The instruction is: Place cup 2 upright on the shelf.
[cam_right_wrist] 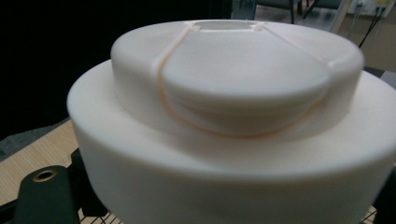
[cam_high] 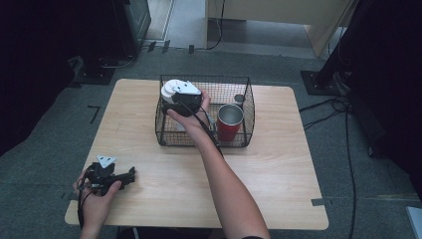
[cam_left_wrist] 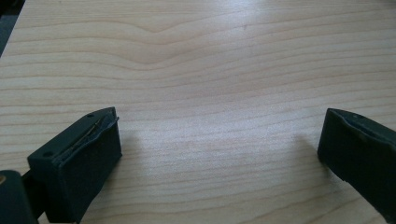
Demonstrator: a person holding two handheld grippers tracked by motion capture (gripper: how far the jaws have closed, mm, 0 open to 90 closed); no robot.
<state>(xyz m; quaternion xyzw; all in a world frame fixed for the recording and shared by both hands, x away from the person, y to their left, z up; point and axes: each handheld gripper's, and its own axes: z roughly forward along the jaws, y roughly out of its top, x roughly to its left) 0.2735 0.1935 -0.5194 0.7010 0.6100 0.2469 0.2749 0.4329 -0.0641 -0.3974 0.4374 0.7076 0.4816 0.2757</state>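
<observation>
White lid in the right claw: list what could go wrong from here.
1. The white lid looks wide and smooth; held above the wire basket by the right claw, it might slip and drop.
2. Lowering it may catch the basket rim or knock the red cup standing inside.
3. The left claw rests open on the table, too distant to help.

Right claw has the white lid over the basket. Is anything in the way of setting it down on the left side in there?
Nothing visible does. The white lid sits in the right claw above the left part of the wire basket; the red cup stands at the right side, apart from it.
</observation>
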